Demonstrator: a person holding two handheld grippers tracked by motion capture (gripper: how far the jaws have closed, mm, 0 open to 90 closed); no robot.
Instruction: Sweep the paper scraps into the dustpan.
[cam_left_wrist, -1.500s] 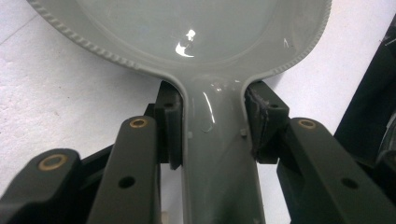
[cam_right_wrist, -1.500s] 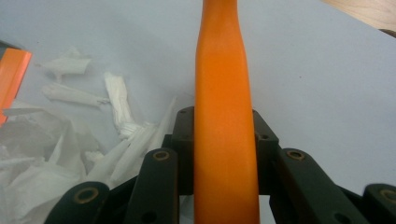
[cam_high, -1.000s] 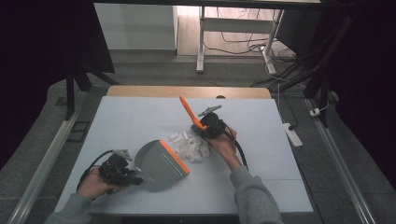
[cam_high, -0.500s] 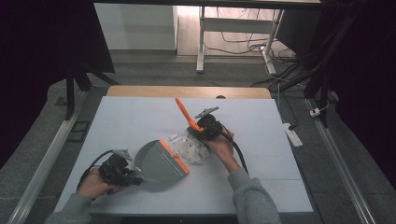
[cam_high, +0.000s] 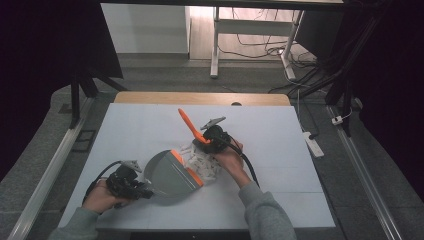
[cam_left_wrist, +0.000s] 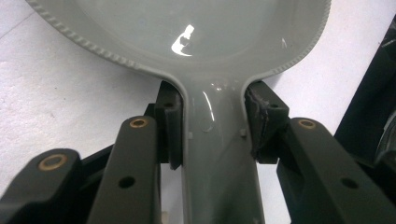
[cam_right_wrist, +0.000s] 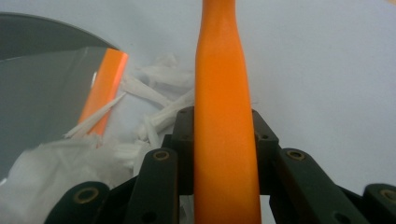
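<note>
A: Start at the bottom of the high view. What is nearest?

B: The left claw (cam_high: 134, 186), lower left of the frame, in a hand low over the white worktop (cam_high: 280, 190). Its jaws are clamped on the handle of the grey dustpan (cam_high: 167, 175). In the left gripper view the handle (cam_left_wrist: 215, 154) runs up between the two jaws, pads pressed on either side, and the pan widens out across the top of the frame.

A: Where does the dustpan lie?

B: Flat on the worktop, just left of centre in the high view, with its orange lip (cam_high: 186, 169) turned toward the right.

A: And beyond the lip?

B: A heap of white paper scraps (cam_high: 204, 162), touching the lip at the centre of the frame. In the right gripper view the scraps (cam_right_wrist: 140, 116) lie left of centre, against the orange lip (cam_right_wrist: 105, 88) and the grey pan.

A: The other claw?

B: The right claw (cam_high: 209, 140) sits just above the scraps, centre frame, closed tight on an orange brush handle (cam_high: 189, 124) that slants up and to the left. In the right gripper view the handle (cam_right_wrist: 224, 116) stands between the jaws, gripped on both sides.
</note>
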